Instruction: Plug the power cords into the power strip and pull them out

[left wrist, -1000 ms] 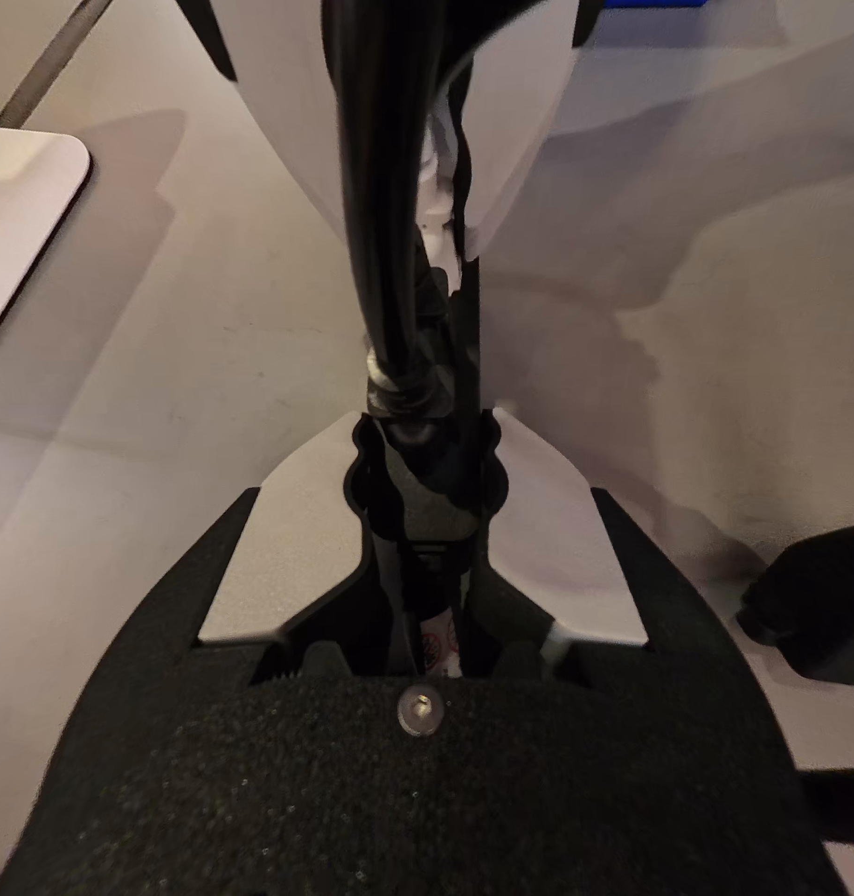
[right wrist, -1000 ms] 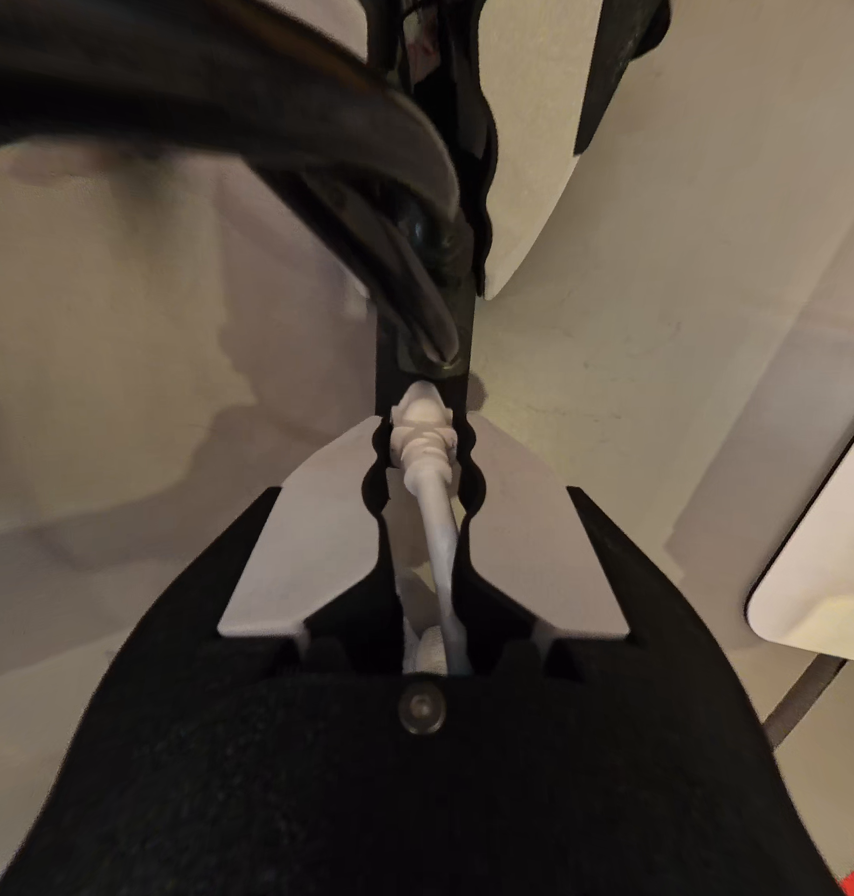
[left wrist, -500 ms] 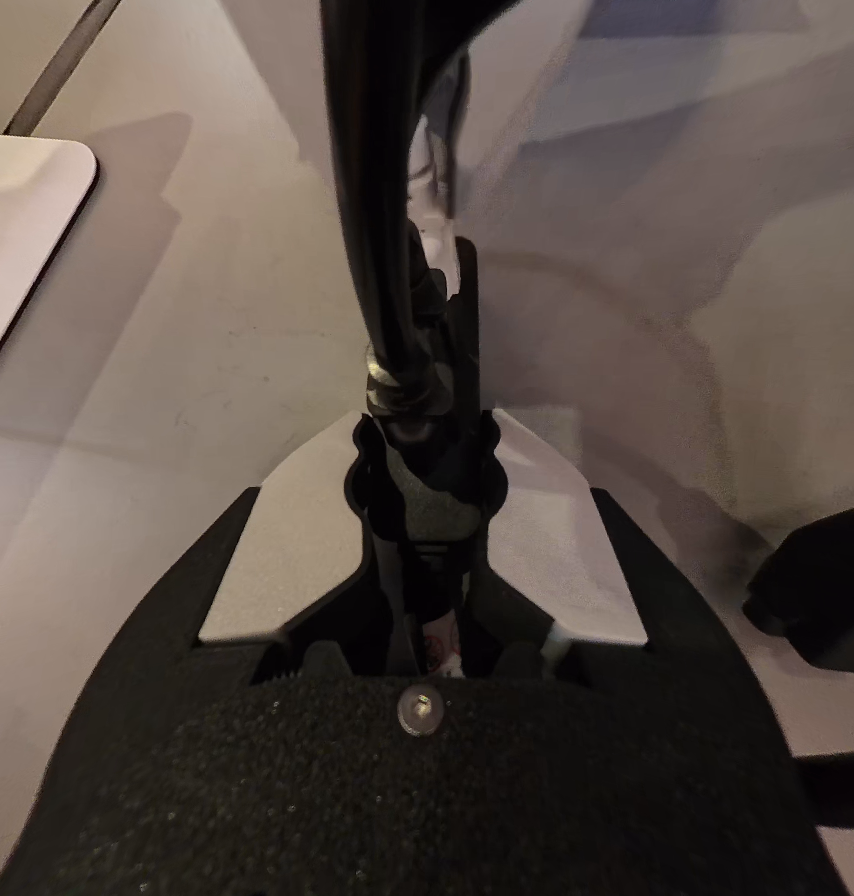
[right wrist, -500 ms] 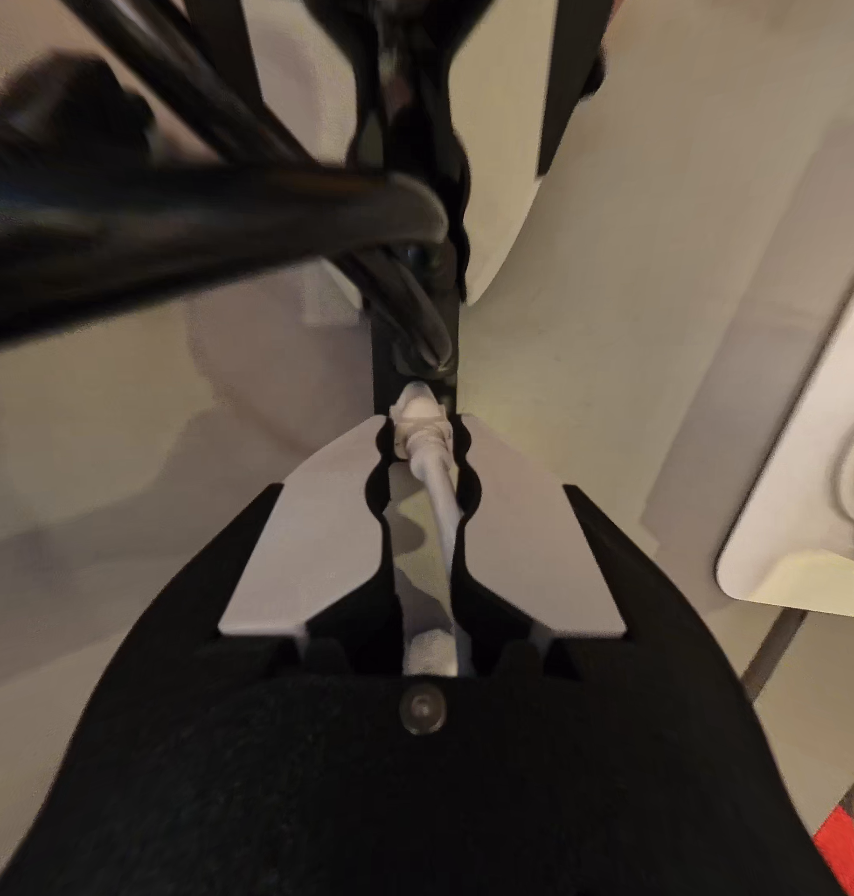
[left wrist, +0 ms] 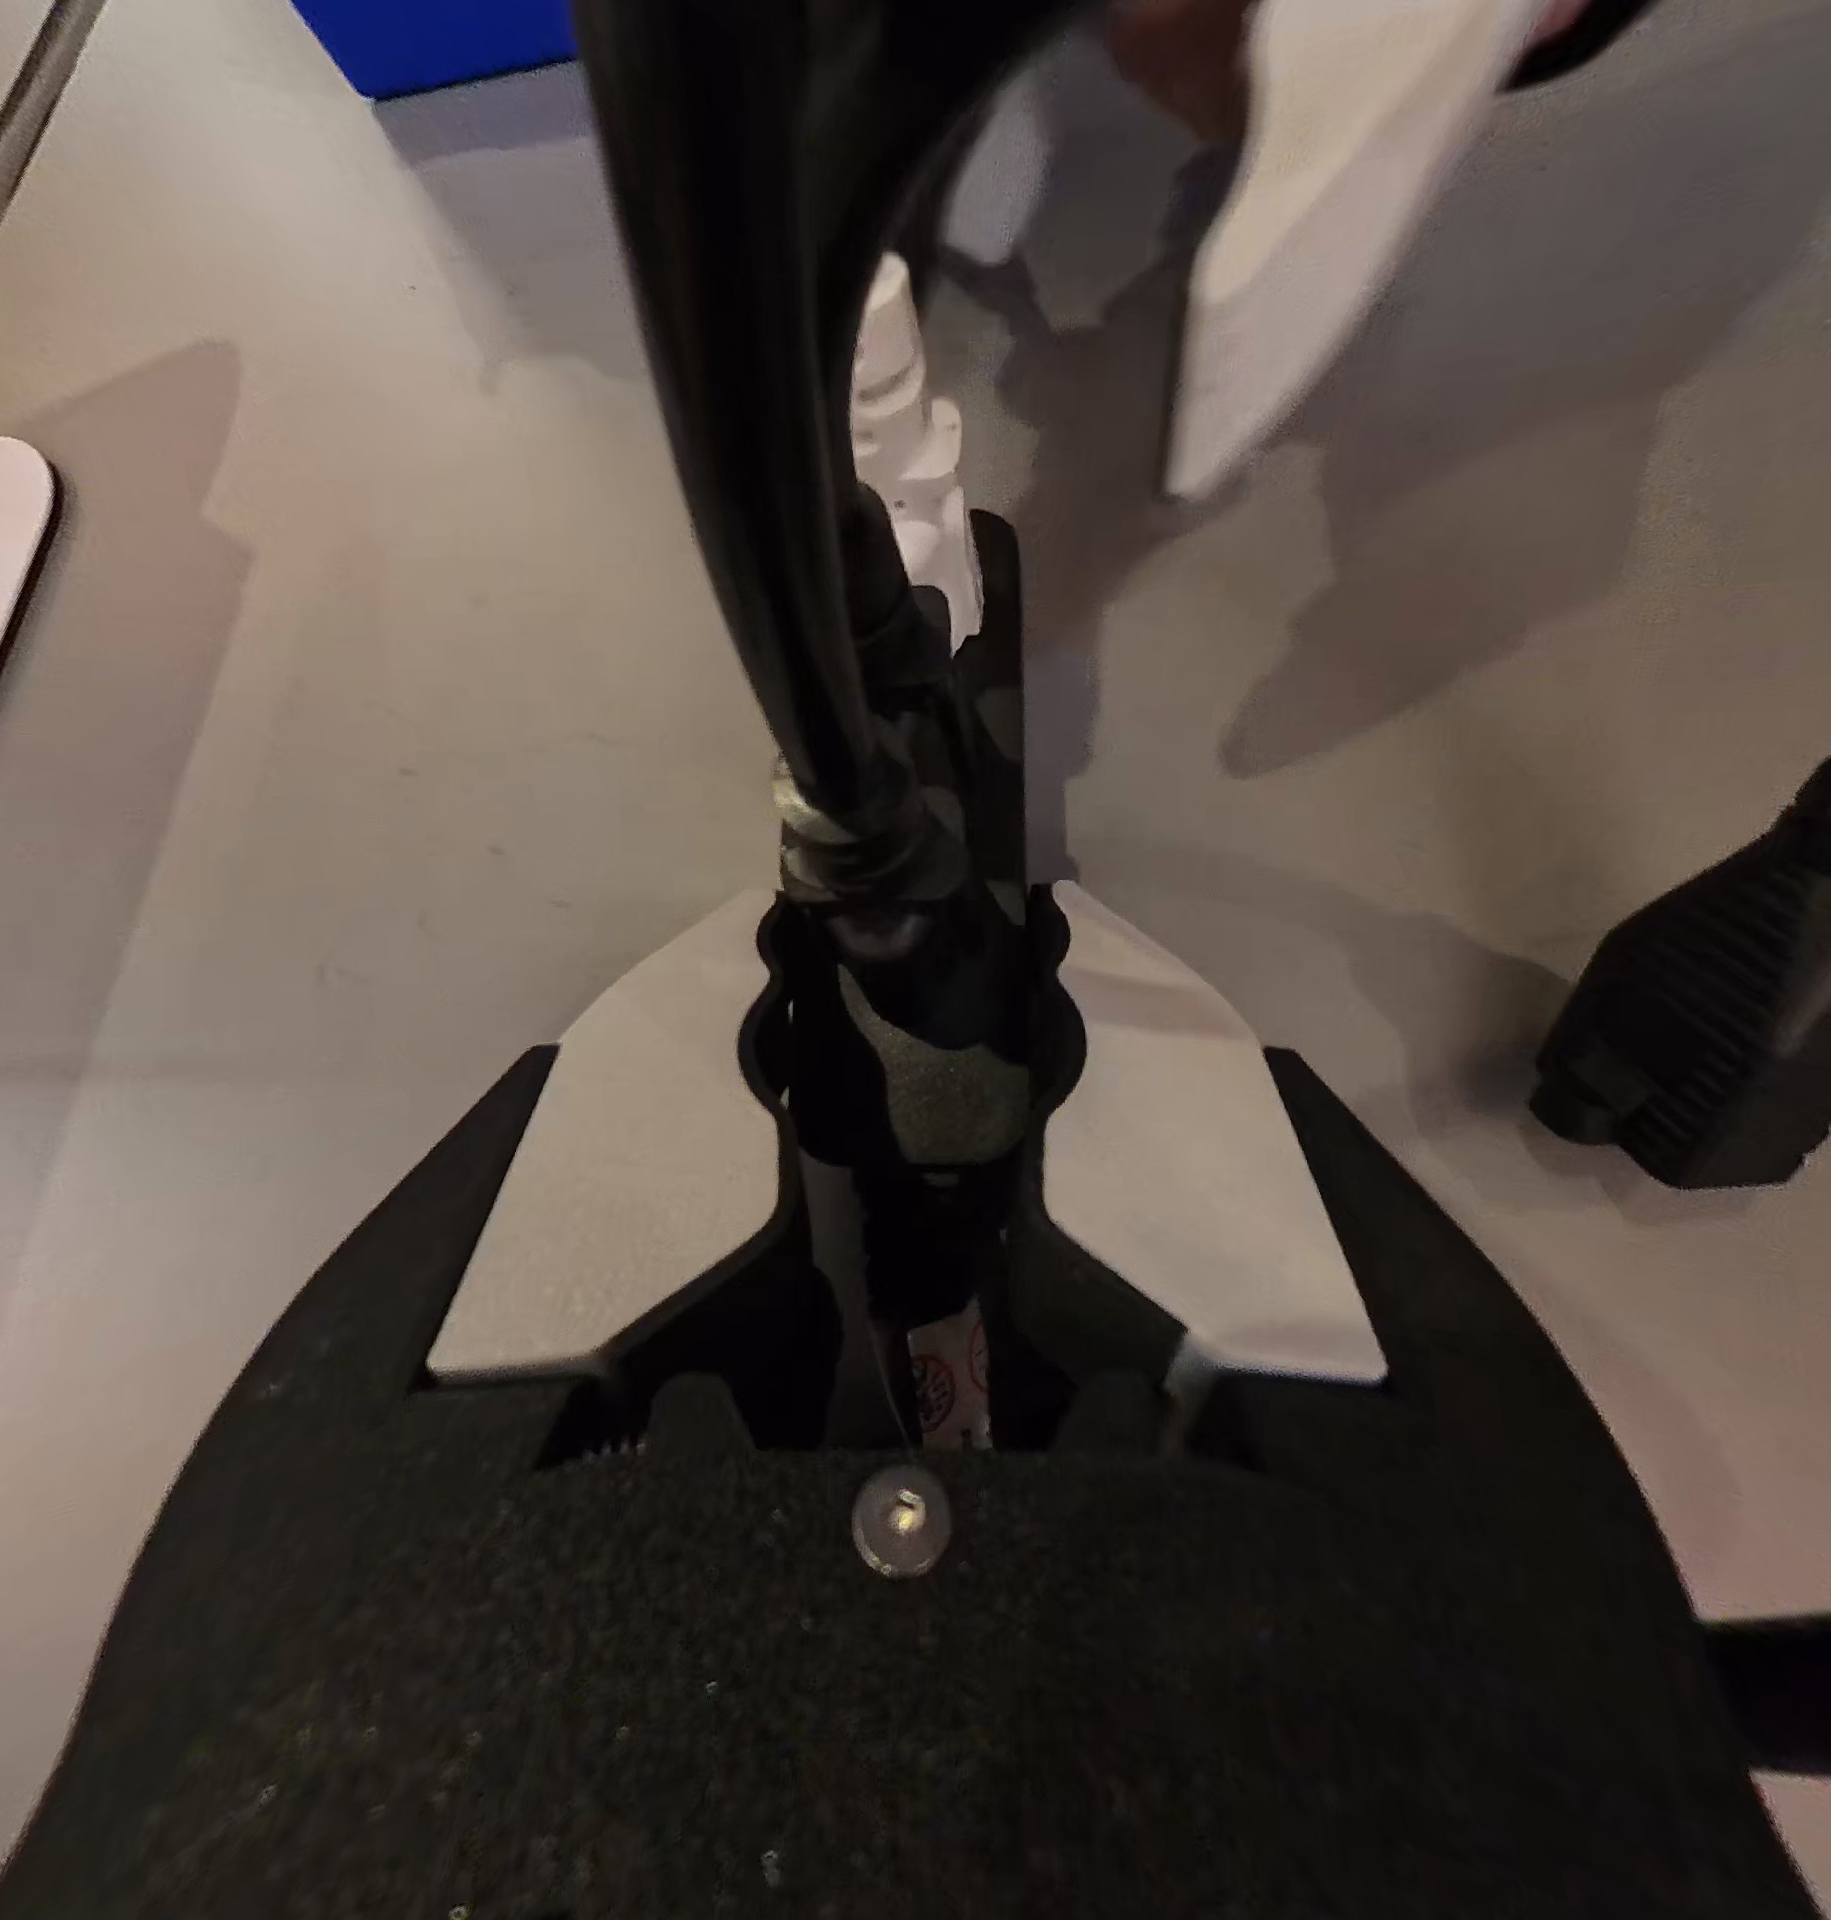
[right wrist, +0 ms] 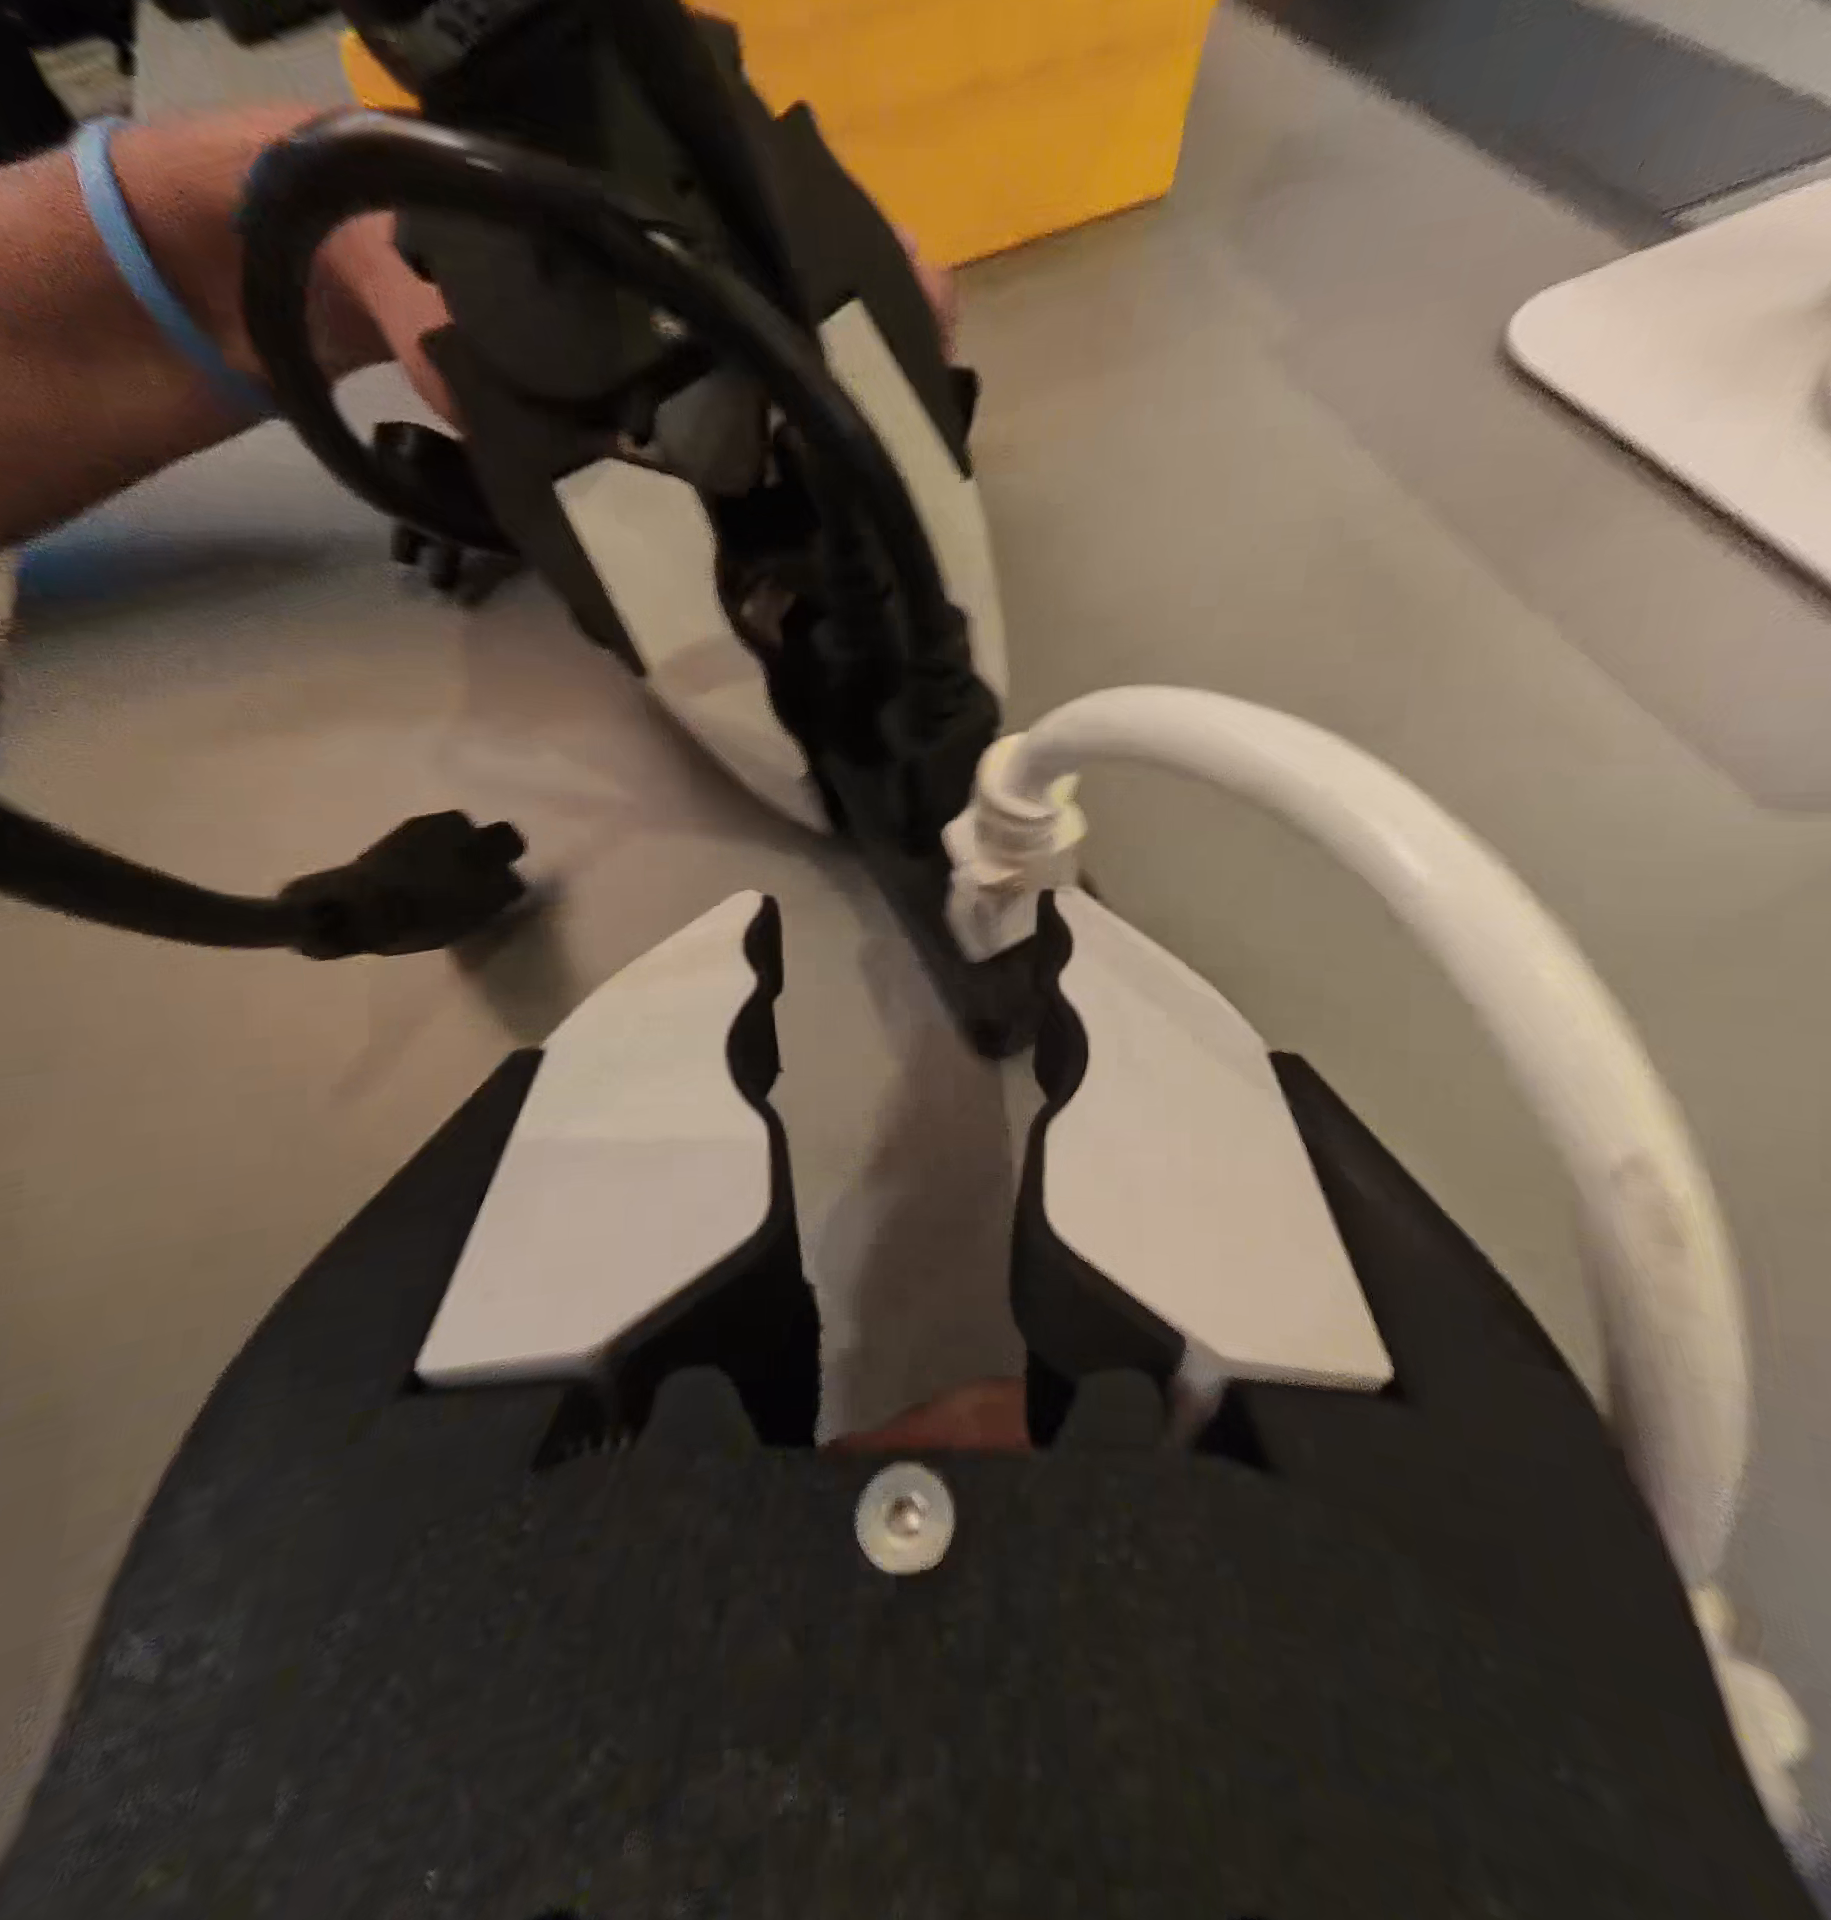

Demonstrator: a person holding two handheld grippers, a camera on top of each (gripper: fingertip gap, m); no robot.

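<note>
My left gripper is shut on a black power strip seen edge-on, and a bundle of black cords rises from its jaws. A white plug sits in the strip's far end. In the right wrist view my right gripper is open and empty. The white plug is at its right fingertip, still seated in the strip. Its white cord arcs to the right. A person's hand holds the left gripper just beyond.
A loose black plug lies on the grey table at left. A yellow box stands at the back and a white pad at the right. The left wrist view shows a ribbed black plug and a blue object. The tips of one gripper are about 7 cm away from the tips of the other.
My right gripper has opened and let go of the white plug, then drawn back and up. The left gripper keeps its hold on the strip.
</note>
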